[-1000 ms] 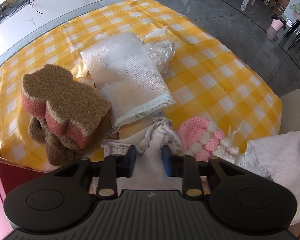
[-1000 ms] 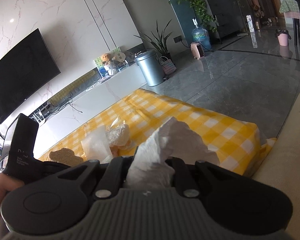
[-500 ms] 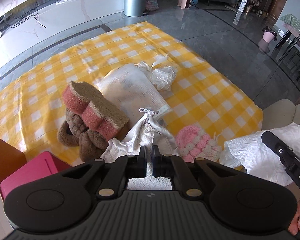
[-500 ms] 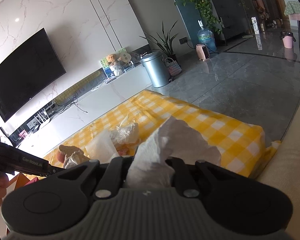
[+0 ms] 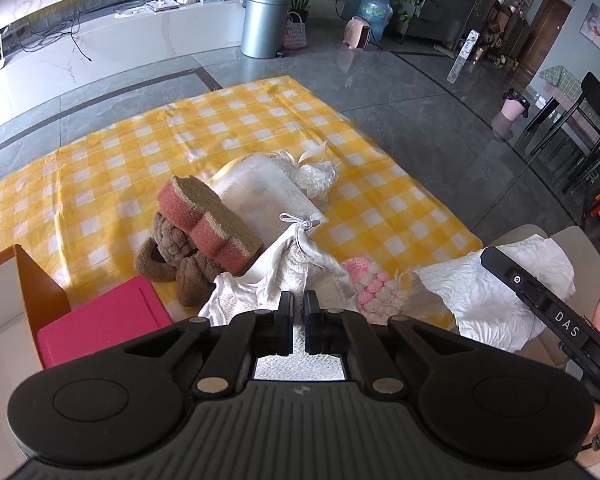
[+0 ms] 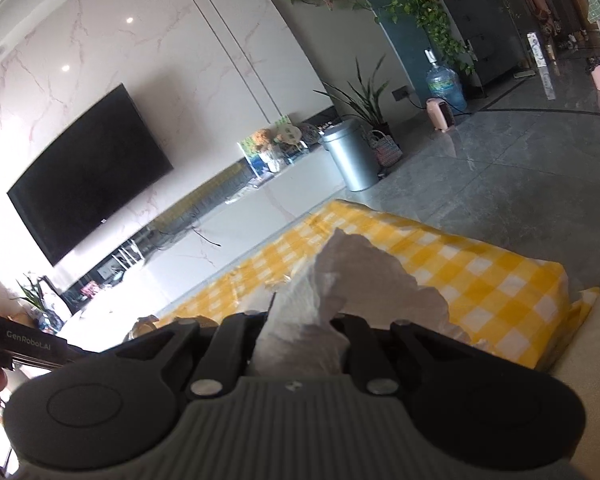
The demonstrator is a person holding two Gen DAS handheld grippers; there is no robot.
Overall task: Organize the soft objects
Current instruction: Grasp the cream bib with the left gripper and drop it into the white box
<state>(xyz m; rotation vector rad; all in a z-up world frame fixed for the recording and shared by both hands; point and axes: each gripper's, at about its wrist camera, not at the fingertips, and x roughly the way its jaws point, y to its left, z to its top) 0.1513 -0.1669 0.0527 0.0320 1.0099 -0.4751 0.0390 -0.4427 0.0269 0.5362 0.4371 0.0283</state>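
White drawstring pouch [image 5: 296,256] pinched at its near edge by the left gripper [image 5: 298,322], jaws almost together, cloth trailing ahead and below toward the checked cloth [image 5: 228,120]; probably gripped at the hem to hang free for carrying. Ahead-left: pink scrub sponge [image 5: 216,224] on a brown plush toy [image 5: 172,252]. Just right: pink knitted piece [image 5: 374,284]. Near left: pink box [image 5: 100,320], likely the destination. Right gripper [image 6: 300,344] clamped on crumpled white paper [image 6: 364,280], held aside, seemingly awaiting its turn.

A home living room: wall-mounted television [image 6: 88,176], houseplants [image 6: 364,96].
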